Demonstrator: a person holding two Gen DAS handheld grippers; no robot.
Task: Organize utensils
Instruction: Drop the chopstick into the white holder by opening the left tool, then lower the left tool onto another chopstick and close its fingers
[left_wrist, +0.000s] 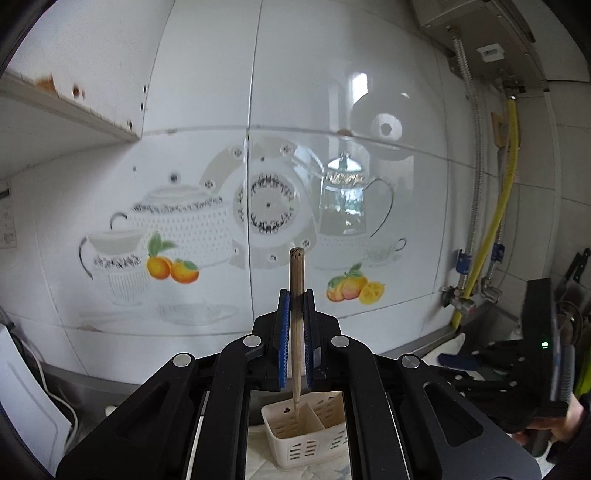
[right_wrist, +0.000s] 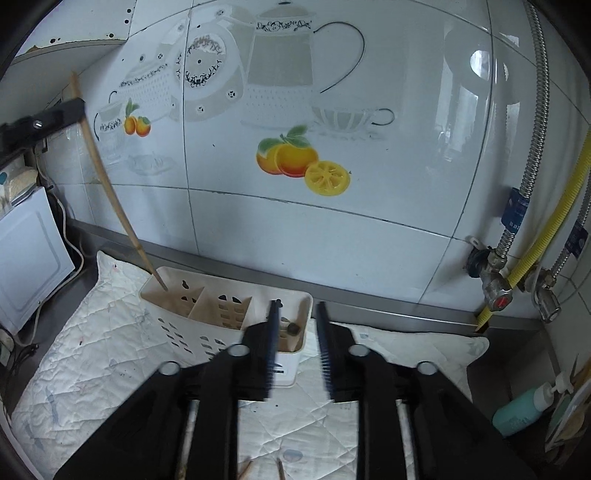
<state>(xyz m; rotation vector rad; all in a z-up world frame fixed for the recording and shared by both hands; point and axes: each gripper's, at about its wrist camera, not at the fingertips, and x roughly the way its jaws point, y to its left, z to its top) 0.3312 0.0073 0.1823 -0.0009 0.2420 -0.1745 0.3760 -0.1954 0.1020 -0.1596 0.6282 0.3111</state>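
Observation:
My left gripper (left_wrist: 296, 295) is shut on a long wooden chopstick (left_wrist: 296, 273), held upright with its thin tip down in the left compartment of a white slotted utensil caddy (left_wrist: 295, 446). In the right wrist view the same chopstick (right_wrist: 107, 184) slants into the caddy (right_wrist: 173, 314) at its left end. My right gripper (right_wrist: 297, 306) stands open just above the caddy's right compartment, where the dark end of a wooden utensil (right_wrist: 291, 328) rests. Nothing is pressed between its pads.
The caddy stands on a white quilted cloth (right_wrist: 92, 350) against a tiled wall. Two more chopstick ends (right_wrist: 245, 470) lie on the cloth near me. A white appliance (right_wrist: 26, 258) is at left; pipes, a valve (right_wrist: 498, 291) and a teal bottle (right_wrist: 521, 410) at right.

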